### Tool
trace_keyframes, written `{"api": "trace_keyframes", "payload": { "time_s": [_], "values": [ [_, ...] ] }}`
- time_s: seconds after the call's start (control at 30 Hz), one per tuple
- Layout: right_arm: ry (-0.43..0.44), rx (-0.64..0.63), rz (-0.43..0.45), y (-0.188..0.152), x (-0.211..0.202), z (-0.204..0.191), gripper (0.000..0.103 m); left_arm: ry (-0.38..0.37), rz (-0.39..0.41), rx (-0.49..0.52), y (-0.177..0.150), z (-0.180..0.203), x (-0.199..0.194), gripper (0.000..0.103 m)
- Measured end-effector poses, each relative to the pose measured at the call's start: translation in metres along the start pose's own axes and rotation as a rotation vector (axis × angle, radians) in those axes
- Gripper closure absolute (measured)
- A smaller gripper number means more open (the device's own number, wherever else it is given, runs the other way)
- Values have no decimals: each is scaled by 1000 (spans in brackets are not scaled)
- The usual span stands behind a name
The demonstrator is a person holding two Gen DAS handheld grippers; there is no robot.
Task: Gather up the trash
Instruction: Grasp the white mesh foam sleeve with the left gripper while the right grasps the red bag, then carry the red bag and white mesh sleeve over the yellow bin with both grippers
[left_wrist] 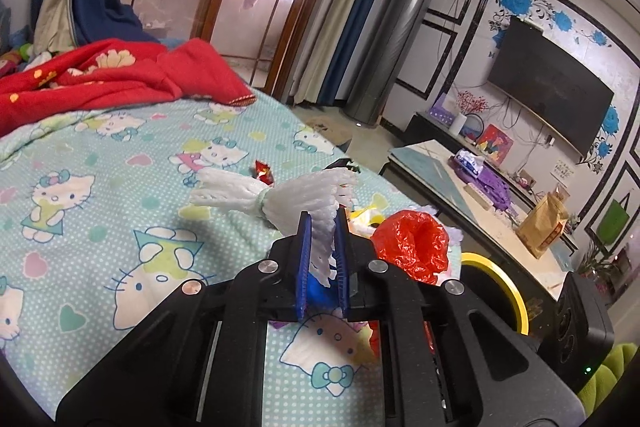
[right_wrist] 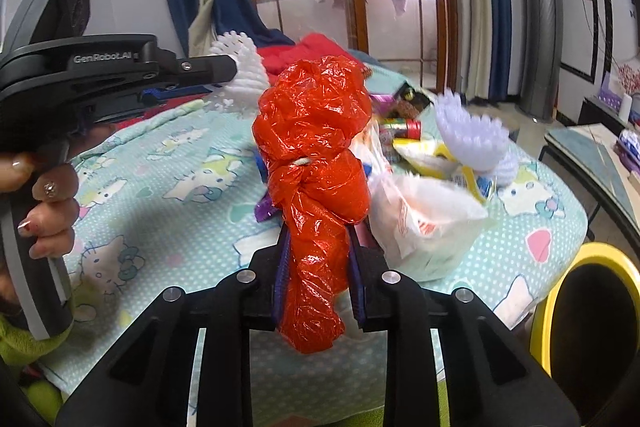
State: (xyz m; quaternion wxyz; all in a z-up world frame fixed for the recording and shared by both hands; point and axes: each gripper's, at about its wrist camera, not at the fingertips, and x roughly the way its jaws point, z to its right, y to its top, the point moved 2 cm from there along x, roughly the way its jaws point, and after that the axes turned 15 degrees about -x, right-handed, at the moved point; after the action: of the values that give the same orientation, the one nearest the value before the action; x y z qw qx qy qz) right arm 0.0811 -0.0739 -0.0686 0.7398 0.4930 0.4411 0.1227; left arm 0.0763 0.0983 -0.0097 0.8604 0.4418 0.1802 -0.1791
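My left gripper (left_wrist: pixel 322 223) is shut on a white foam fruit net (left_wrist: pixel 276 197) and holds it above the Hello Kitty bedsheet (left_wrist: pixel 100 167). My right gripper (right_wrist: pixel 318 239) is shut on a crumpled red plastic bag (right_wrist: pixel 316 147), held up over the bed; the bag also shows in the left wrist view (left_wrist: pixel 412 243). The left gripper body (right_wrist: pixel 100 75) shows at the left in the right wrist view, with the foam net (right_wrist: pixel 244 67) at its tip. A yellow-rimmed black bin (right_wrist: pixel 592 307) stands at the bed's right edge, also in the left wrist view (left_wrist: pixel 500 279).
More trash lies on the bed: a white plastic bag (right_wrist: pixel 424 223), another foam net (right_wrist: pixel 472 135), wrappers and small cans (right_wrist: pixel 404 127), a red wrapper (left_wrist: pixel 264 171). A red blanket (left_wrist: pixel 100 79) lies at the far end. A low table (left_wrist: pixel 460 187) stands to the right.
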Motion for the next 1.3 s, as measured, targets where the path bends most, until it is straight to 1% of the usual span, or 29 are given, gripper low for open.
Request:
{"api": "trace_keyframes", "payload": {
  "time_s": [0.17,0.4,0.6,0.9,1.3],
  "values": [
    [-22,-14,45,8,-15,3,79,-27,13,32,-2,13,-9,96],
    [-32,29,61,16,-25,17,79,-57,13,71,-7,29,-14,96],
    [-72,61,80,21,-35,30,79,-89,10,100,-12,41,-18,96],
    [-193,115,101,17,-61,72,79,-140,-1,155,-24,65,-20,96],
    [-338,198,76,-11,-88,126,79,-238,-41,262,-50,111,-15,96]
  ]
}}
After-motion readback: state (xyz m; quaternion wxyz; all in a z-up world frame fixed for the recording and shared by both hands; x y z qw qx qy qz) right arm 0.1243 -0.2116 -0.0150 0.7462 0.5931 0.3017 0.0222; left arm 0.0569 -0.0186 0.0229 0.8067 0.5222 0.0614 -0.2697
